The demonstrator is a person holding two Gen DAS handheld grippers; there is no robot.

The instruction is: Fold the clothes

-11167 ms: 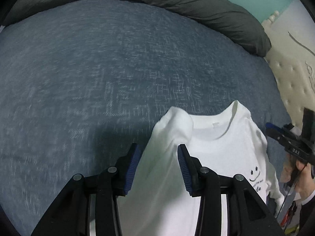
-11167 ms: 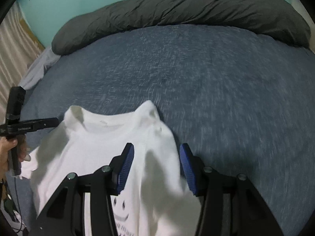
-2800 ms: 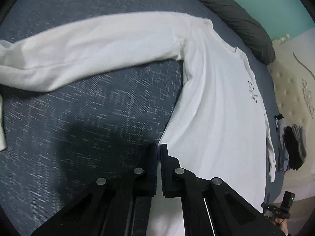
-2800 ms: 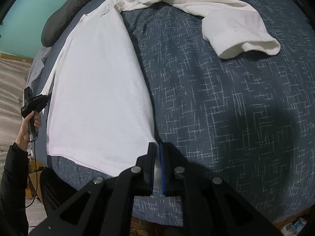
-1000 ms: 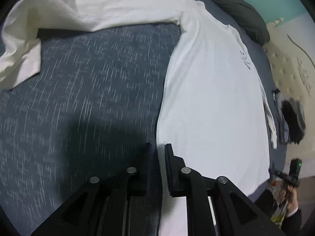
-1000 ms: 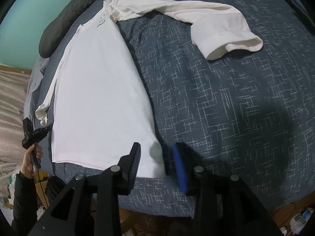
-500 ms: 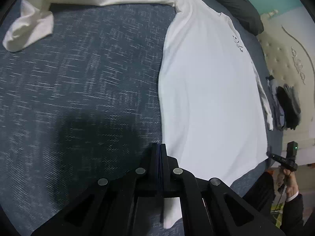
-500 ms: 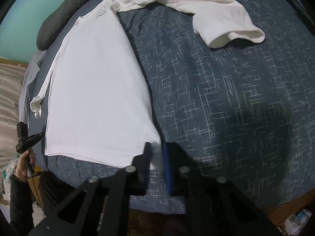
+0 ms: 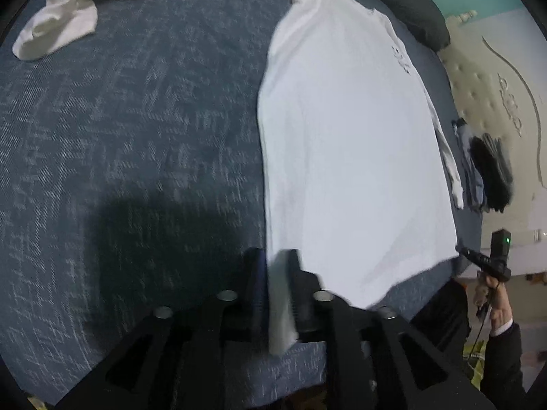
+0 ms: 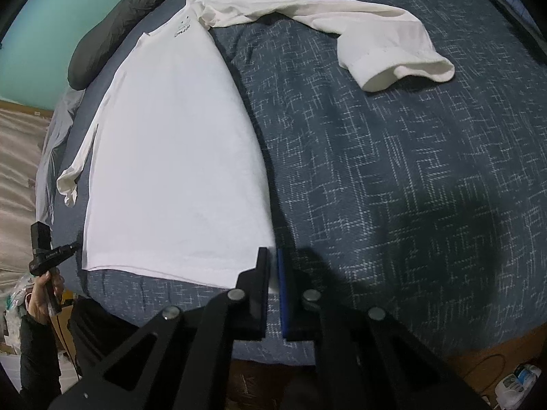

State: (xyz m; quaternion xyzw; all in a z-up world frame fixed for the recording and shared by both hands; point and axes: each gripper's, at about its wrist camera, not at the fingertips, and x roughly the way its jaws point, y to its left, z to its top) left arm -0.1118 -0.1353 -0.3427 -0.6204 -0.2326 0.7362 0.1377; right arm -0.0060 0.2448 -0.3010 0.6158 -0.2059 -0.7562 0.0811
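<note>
A white long-sleeve shirt (image 9: 348, 136) lies spread flat, front up, on the blue bedspread (image 9: 136, 136), collar at the far end. My left gripper (image 9: 275, 266) is shut on the near left corner of its hem, white cloth pinched between the fingers. One sleeve (image 9: 54, 30) stretches out sideways with a crumpled cuff. In the right wrist view the shirt (image 10: 171, 153) shows again, and my right gripper (image 10: 272, 266) is shut on the other hem corner. The second sleeve (image 10: 393, 54) lies out to the right, cuff folded over.
A dark grey duvet (image 9: 410, 3) is bunched along the head of the bed. A pile of dark clothes (image 9: 489, 171) sits beside a cream padded headboard (image 9: 495, 85). The bed's near edge runs just under both grippers. A sleeved hand (image 10: 44, 290) holds the other gripper.
A second ago the right gripper stood open over the hem corner and the left was slightly apart; both have since closed on the hem, and the left corner has risen a little.
</note>
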